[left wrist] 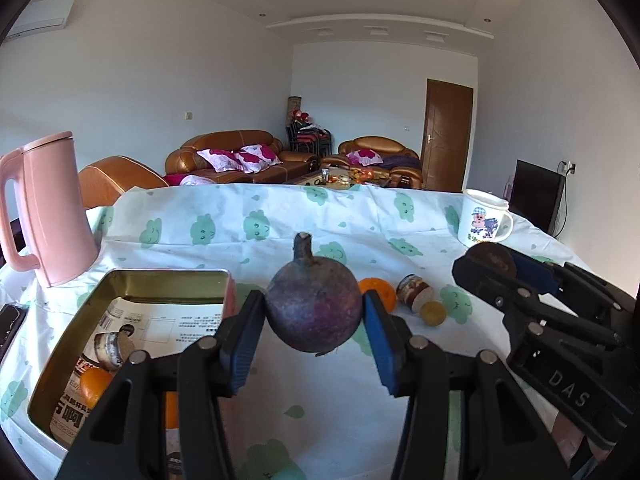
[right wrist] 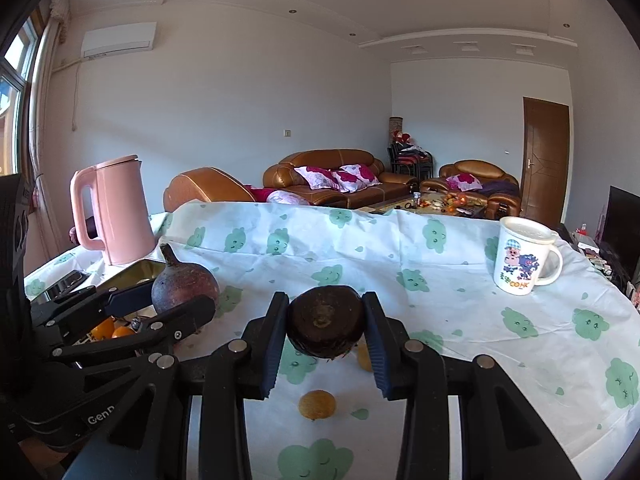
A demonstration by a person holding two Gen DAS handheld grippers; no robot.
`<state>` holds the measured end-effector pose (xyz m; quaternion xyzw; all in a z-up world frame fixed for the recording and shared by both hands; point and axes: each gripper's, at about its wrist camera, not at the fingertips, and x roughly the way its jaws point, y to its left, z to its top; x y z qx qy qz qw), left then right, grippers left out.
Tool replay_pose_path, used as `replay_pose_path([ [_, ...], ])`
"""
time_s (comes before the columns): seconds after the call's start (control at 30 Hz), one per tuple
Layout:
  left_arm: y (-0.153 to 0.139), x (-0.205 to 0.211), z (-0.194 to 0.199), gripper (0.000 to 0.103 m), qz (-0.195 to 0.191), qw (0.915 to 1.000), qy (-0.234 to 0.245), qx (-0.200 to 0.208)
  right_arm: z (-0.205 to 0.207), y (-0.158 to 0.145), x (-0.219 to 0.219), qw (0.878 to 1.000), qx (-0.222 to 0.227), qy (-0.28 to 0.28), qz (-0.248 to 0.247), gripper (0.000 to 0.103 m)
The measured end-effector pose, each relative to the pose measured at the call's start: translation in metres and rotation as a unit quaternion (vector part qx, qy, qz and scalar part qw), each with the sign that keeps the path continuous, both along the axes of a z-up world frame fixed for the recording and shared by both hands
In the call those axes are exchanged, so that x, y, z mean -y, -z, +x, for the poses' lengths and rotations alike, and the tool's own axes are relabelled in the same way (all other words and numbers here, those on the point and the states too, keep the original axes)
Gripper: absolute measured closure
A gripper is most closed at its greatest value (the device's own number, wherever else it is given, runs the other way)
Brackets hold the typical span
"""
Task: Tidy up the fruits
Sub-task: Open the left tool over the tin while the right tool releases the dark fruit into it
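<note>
While clamped between blue pads, held clear above the cloud-print cloth: a dark purple fruit (left wrist: pixel 314 306) with its stem up, gripped on both flanks by the left claw (left wrist: pixel 314 320). Beside it toward the table's right edge, pinched in the right claw (right wrist: pixel 326 330): a smaller dark brown fruit (right wrist: pixel 326 326), flat end facing the lens, also lifted off the cloth. Seen from the right wrist, the purple fruit (right wrist: pixel 184 284) up near the table's left side, over the rim of the tin. Near the left edge, an open metal tin (left wrist: pixel 60 344) lined with printed paper, holding an orange (left wrist: pixel 94 386) and a brown-and-white striped piece (left wrist: pixel 110 350). Loose on the cloth past the left claw, toward the middle of the table: another orange (left wrist: pixel 378 290), a second striped piece (left wrist: pixel 416 298), and touching or just beside it a small yellow fruit (left wrist: pixel 433 314). From the right wrist, one small yellow fruit (right wrist: pixel 317 405) on the cloth under the claw, near the table's front edge. At the far left corner, a pink kettle (left wrist: pixel 52 210), upright with its lid shut. Toward the far right corner, a white cartoon mug (left wrist: pixel 482 220), upright, handle to the right. Beyond the far edge, brown leather sofas (left wrist: pixel 240 156) with flowered cushions.
</note>
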<state>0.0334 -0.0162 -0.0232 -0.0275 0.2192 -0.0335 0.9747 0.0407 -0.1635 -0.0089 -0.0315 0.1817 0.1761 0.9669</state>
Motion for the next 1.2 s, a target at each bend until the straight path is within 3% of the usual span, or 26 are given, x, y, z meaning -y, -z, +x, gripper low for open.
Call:
replay_pose_path([
  [0.33, 0.0, -0.064, -0.019, 0.051, 0.013, 0.9973, -0.067, -0.025, 0.001, -0.014, -0.071, 0.995, -0.026, -0.098, 0.022, 0.064],
  [0.73, 0.012, -0.128, -0.037, 0.051, 0.013, 0.9895, -0.133, -0.055, -0.007, 0.002, -0.137, 0.983, -0.055, -0.173, 0.003, 0.064],
  [1.03, 0.027, -0.138, -0.042, 0.051, 0.019, 0.9873, -0.137, -0.079, -0.006, 0.038, -0.164, 0.971, -0.112, -0.209, -0.037, 0.063],
  [1.2, 0.029, -0.137, -0.043, 0.05, 0.03, 0.9873, -0.134, -0.08, -0.003, 0.042, -0.164, 0.967, -0.128, -0.217, -0.039, 0.063],
])
